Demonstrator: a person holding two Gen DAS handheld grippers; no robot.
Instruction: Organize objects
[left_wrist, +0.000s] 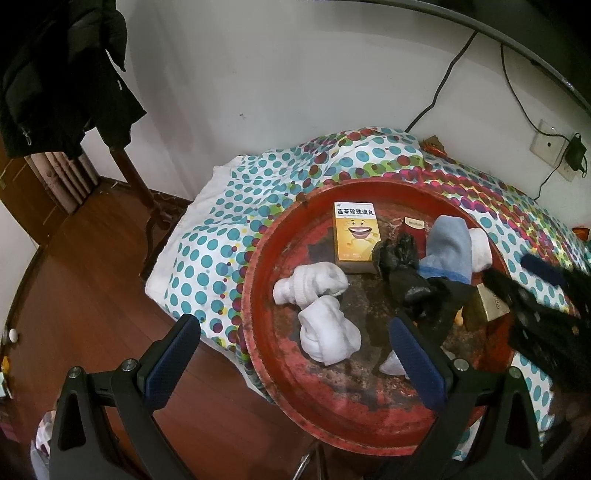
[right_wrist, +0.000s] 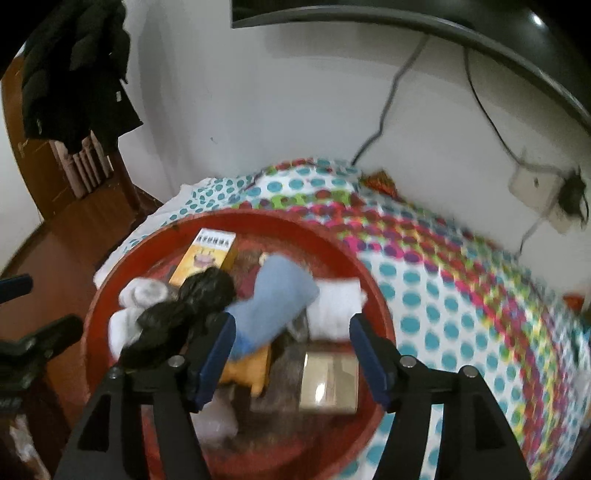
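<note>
- White wall (left_wrist: 295, 74) fills the top of both views, with a dotted cloth (left_wrist: 207, 236) spread below it over the surface.
- Red round tray (left_wrist: 258, 332) lies on the cloth, lower centre of the left wrist view.
- Left gripper (left_wrist: 295, 358) hangs over the tray's near edge, jaws wide apart and empty.
- Right gripper (right_wrist: 291, 354) hangs over the tray, jaws parted with nothing pinched.
- Yellow box (left_wrist: 356, 232) lies flat, long axis running toward the wall.
- Blue sock (right_wrist: 273, 302) slants from lower left to upper right.
- Black sock (right_wrist: 181, 314) lies along the same slant, left of it.
</note>
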